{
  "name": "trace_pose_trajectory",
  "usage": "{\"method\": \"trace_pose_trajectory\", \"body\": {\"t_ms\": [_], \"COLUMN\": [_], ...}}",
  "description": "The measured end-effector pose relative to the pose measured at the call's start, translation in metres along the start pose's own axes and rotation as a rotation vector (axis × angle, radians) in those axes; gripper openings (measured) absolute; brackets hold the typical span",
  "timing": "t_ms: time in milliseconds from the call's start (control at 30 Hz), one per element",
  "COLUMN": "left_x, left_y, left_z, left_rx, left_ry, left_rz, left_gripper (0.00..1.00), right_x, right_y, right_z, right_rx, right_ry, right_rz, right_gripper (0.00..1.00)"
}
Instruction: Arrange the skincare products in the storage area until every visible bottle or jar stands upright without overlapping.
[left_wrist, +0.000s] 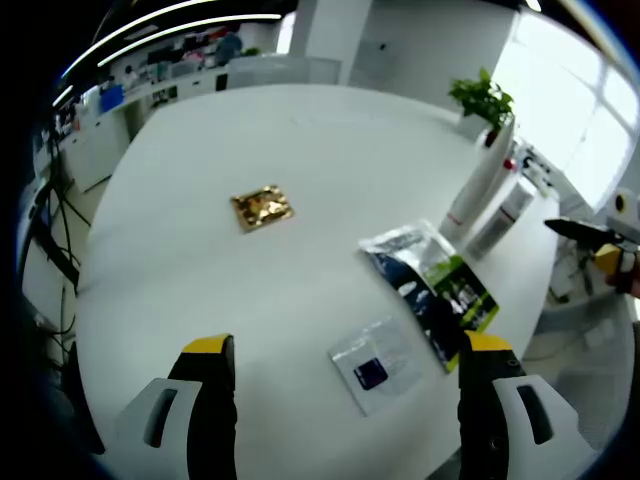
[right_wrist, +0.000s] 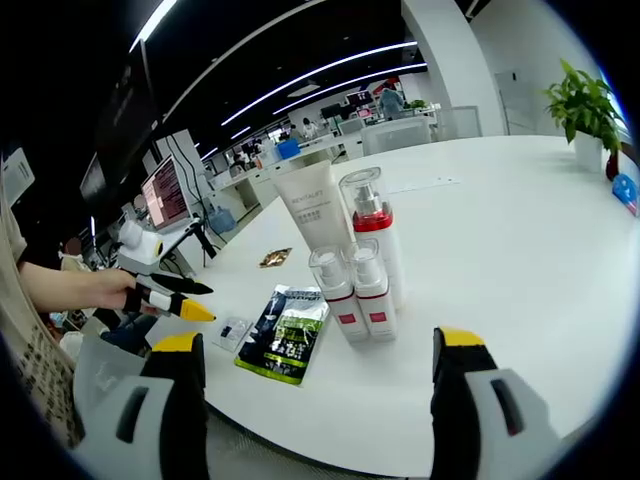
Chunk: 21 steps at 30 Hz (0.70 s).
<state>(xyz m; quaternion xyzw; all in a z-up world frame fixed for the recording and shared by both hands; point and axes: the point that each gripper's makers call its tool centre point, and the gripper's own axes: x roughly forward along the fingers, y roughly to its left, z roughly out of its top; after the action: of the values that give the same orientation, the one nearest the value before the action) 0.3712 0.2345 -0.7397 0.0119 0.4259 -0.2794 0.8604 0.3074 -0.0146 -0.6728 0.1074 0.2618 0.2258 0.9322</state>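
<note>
Several skincare products stand upright in a tight group on the white table (right_wrist: 520, 250): a white tube (right_wrist: 312, 205), a tall pump bottle (right_wrist: 372, 235) with a red band, and two small clear-capped bottles (right_wrist: 335, 295) (right_wrist: 371, 295) in front. My right gripper (right_wrist: 318, 343) is open just short of them. From the left gripper view the same group (left_wrist: 482, 190) stands at the far right. My left gripper (left_wrist: 348, 344) is open over the near table. It also comes into the right gripper view, held by a hand (right_wrist: 95, 285).
Flat packets lie on the table: a dark and green pouch (left_wrist: 435, 285) (right_wrist: 288, 335), a small clear sachet (left_wrist: 378, 365) (right_wrist: 232, 330) and a gold sachet (left_wrist: 262, 208) (right_wrist: 275, 258). A potted plant (left_wrist: 485, 100) (right_wrist: 585, 100) stands at the far edge. Desks and monitors lie beyond.
</note>
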Motion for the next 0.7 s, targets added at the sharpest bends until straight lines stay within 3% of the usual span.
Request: {"method": "trace_pose_trajectory", "body": {"t_ms": [700], "left_x": [0.011], "left_y": [0.012], "left_z": [0.005], "left_rx": [0.004], "left_ry": [0.014], "left_rz": [0.012], "left_gripper": [0.89], "right_x": [0.0], "right_y": [-0.001], "right_z": [-0.002], "right_rx": [0.011], "right_ry": [0.01], "right_rz": [-0.002], "right_gripper": [0.93]}}
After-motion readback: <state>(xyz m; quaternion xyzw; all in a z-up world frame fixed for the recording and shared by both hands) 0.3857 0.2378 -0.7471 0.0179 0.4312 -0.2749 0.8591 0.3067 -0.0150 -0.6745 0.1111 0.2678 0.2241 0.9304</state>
